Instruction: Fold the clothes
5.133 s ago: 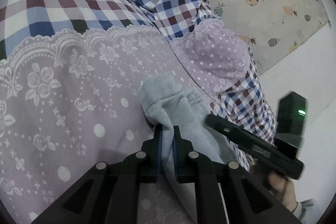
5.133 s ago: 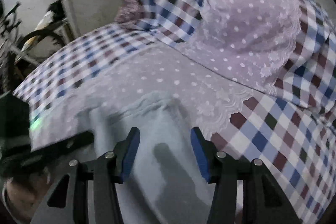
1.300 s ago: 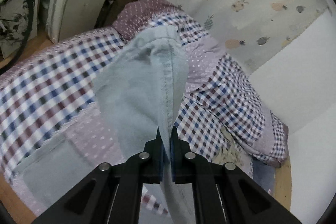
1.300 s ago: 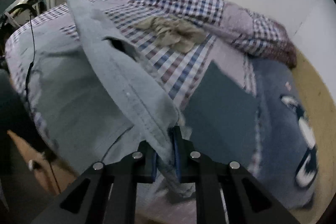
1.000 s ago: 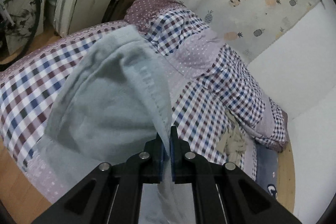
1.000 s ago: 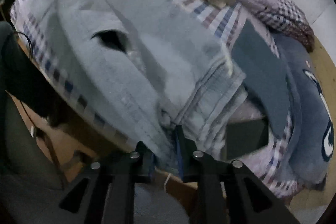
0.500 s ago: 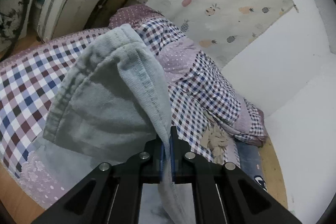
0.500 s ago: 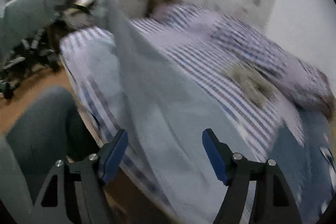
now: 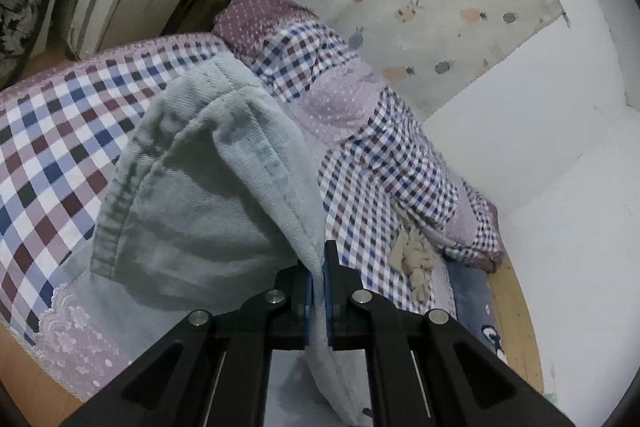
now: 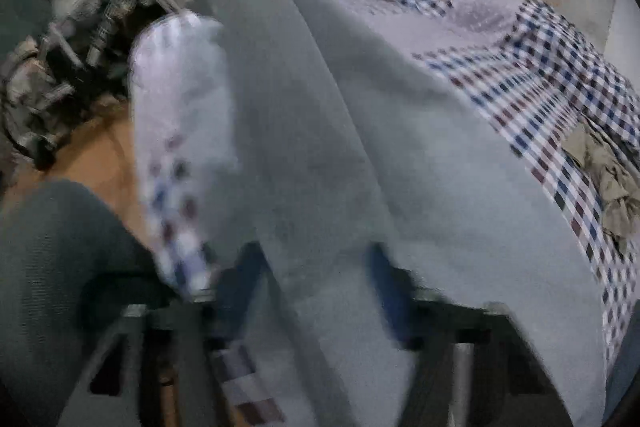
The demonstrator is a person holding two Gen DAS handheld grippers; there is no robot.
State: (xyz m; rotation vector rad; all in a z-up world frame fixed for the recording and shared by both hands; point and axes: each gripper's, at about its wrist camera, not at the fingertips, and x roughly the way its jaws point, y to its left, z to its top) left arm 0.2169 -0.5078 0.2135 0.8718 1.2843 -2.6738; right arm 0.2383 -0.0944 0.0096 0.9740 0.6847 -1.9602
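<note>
The left gripper is clamped on a seam edge of the pale blue jeans, which drape over the checked bed. In the blurred right wrist view, the right gripper stands apart, its fingers partly hidden behind the fabric.

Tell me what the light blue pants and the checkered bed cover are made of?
The light blue pants look like denim: faded, matte, with diagonal weave ribs and thick stitched seams. The checkered bed cover looks like thin woven cotton, probably, printed or woven in checks with a lace-patterned lilac border; it's matte too.
</note>
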